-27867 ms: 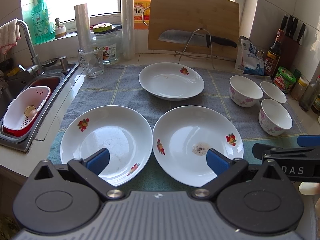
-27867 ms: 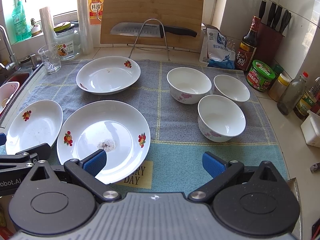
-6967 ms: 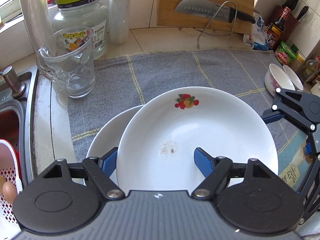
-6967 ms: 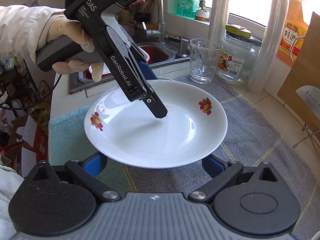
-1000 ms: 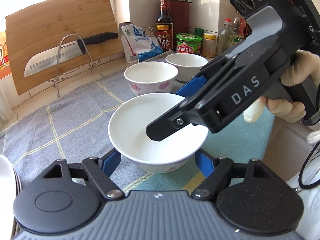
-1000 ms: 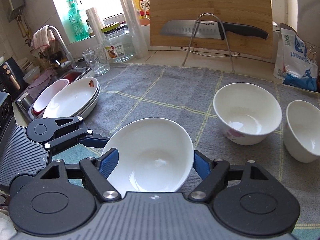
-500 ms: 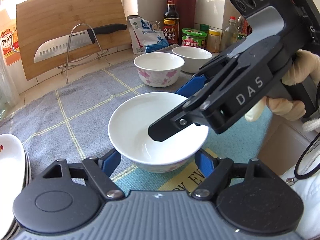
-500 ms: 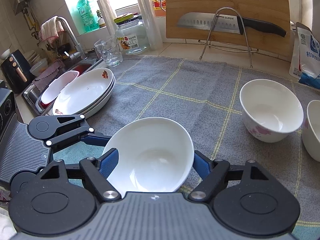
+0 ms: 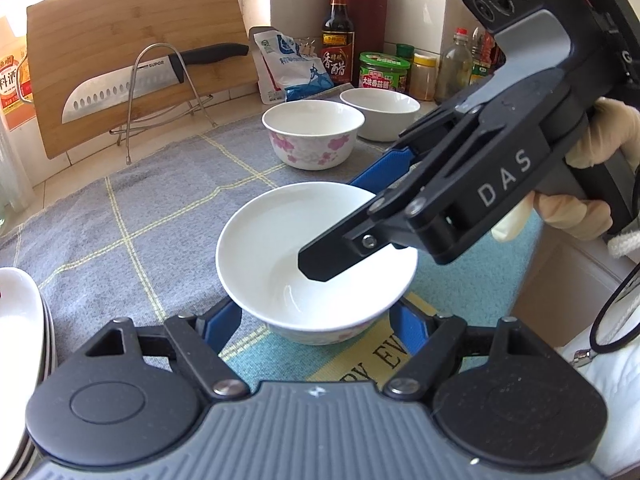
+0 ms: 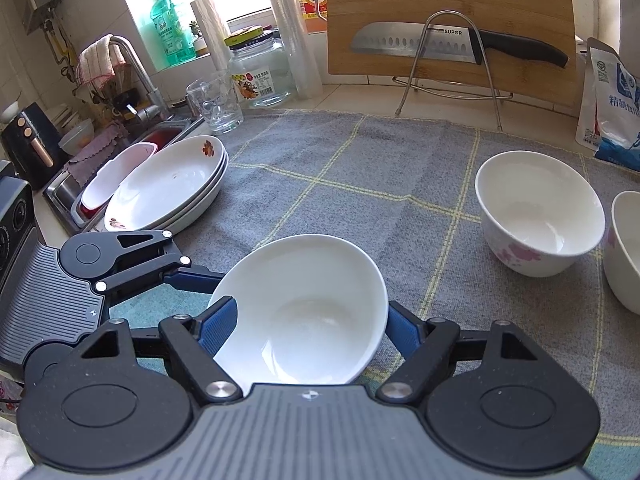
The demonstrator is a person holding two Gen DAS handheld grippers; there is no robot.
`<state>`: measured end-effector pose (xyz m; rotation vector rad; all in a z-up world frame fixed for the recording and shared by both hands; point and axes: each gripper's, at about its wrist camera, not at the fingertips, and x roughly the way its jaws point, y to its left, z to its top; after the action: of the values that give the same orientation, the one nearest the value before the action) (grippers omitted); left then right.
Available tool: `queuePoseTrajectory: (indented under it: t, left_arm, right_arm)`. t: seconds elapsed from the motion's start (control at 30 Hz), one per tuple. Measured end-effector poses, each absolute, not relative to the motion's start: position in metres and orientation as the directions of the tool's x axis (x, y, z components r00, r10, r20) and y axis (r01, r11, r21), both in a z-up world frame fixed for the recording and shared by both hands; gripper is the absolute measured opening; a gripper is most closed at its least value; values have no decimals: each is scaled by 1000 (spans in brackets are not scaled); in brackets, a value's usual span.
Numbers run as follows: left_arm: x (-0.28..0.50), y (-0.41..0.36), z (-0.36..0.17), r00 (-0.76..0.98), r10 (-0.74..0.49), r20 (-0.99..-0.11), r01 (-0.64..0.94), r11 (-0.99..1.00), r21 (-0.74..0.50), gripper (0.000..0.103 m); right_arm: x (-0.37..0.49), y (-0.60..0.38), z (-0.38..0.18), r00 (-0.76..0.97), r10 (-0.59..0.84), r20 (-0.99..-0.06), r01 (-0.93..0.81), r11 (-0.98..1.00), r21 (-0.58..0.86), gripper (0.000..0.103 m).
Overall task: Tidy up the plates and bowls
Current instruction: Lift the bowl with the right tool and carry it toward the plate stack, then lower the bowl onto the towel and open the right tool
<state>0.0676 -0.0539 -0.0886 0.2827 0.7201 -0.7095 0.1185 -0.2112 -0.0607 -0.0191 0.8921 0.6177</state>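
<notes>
White porcelain is dominating both views. The stack of plates [image 10: 168,184] is sitting at the left edge, partly overhanging the sink [image 10: 60,196], so a careless swing of either tool is risking a knock that tips it in. The nearest bowl [image 9: 316,260] is sitting low over the teal near strip of the towel [image 10: 340,184]. The left gripper [image 9: 315,320] is standing about half open and clasping the bowl's lower body between its blue pads. The right gripper [image 10: 308,324] is also standing part open astride the bowl, one finger seemingly inside the rim, though I cannot tell whether it is pressing. Two tools pulling apart, or glaze sliding on the pads, could be dropping or chipping the bowl, especially when nesting it into the flowered bowl [image 9: 314,136] or the plain one [image 9: 380,114] further right. Grey checked towelling is covering the counter, with a bamboo cutting board [image 10: 440,0] and knife [image 10: 420,42] leaning at the far wall and a glass mug [image 10: 216,104] waiting near the tap.
</notes>
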Motion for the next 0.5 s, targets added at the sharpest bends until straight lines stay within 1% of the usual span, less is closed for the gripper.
queuePoseTrajectory:
  t: [0.1,0.17,0.23,0.3,0.5]
  left_arm:
    - [68,-55,-89,533,-495,-686,679,734,-2,82]
    - [68,-55,-89,533,-494,-687,679,734,-2,84]
    - [67,-55,-88,535,-496,-684,677,736,-4,85]
    - [68,-54,-88,532,-497,-685,676,737,-10,85]
    - [66,-50,-83,522,-491,-697,673,740,-18,87]
  right_arm:
    - [119,-213,-61,465,500,-730,-512,825,239,85]
    - [118,-214,-61,470,497,-729,-511,827,234,90]
    - [118,-214,-59,482,492,-725,-511,830,224,98]
    - [117,-216,-57,493,492,-718,-511,831,219,101]
    - [118,-222,-51,522,481,-705,-509,839,195,101]
